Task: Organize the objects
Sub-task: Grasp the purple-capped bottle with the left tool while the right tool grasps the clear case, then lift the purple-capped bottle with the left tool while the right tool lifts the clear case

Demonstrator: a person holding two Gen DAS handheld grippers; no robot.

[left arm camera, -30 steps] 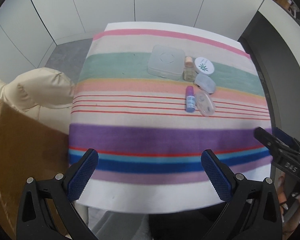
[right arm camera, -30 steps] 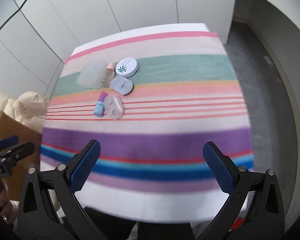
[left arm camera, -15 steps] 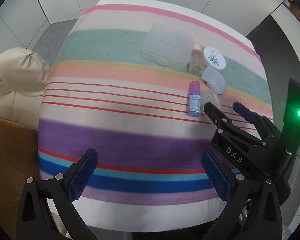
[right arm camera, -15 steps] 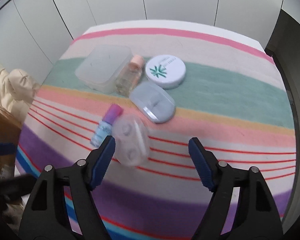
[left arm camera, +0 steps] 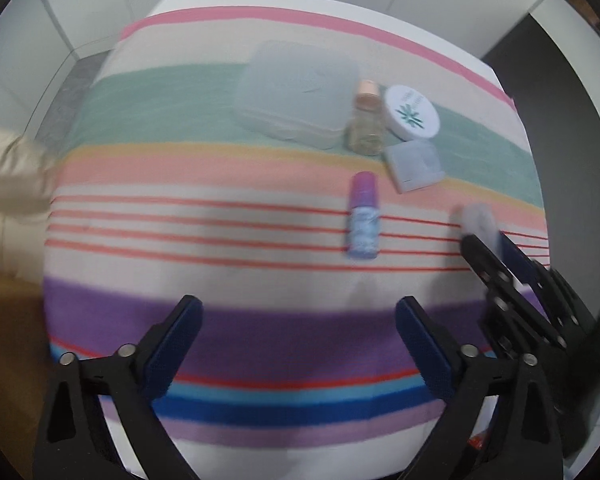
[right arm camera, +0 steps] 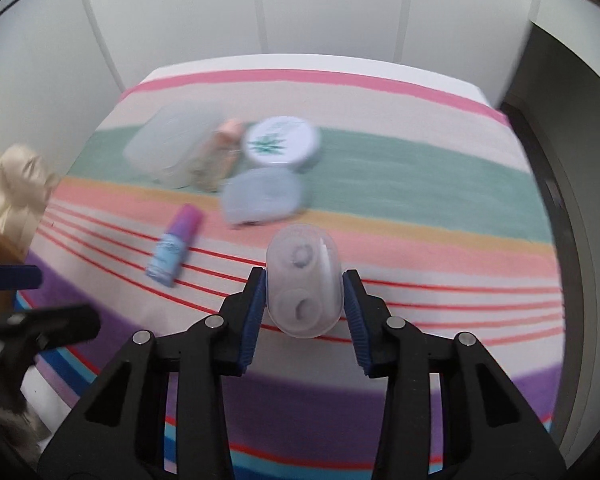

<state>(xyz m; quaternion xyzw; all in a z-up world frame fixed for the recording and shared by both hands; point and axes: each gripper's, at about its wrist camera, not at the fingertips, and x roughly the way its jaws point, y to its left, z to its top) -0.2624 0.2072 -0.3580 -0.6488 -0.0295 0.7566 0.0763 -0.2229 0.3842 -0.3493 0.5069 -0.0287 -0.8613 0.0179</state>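
Item held: clear oval lens case (right arm camera: 302,286), lower centre of the right wrist view, pinched between the pads of my right gripper (right arm camera: 304,300) above the striped cloth (right arm camera: 420,168). My left gripper (left arm camera: 298,344), lower frame of its own view, is spread with nothing between the jaws, which are closing slightly. On the cloth, upper centre: frosted box (left arm camera: 296,92), small bottle (left arm camera: 366,120), round white tin (left arm camera: 411,111), grey case (left arm camera: 414,164); purple dropper bottle (left arm camera: 363,216) mid-frame.
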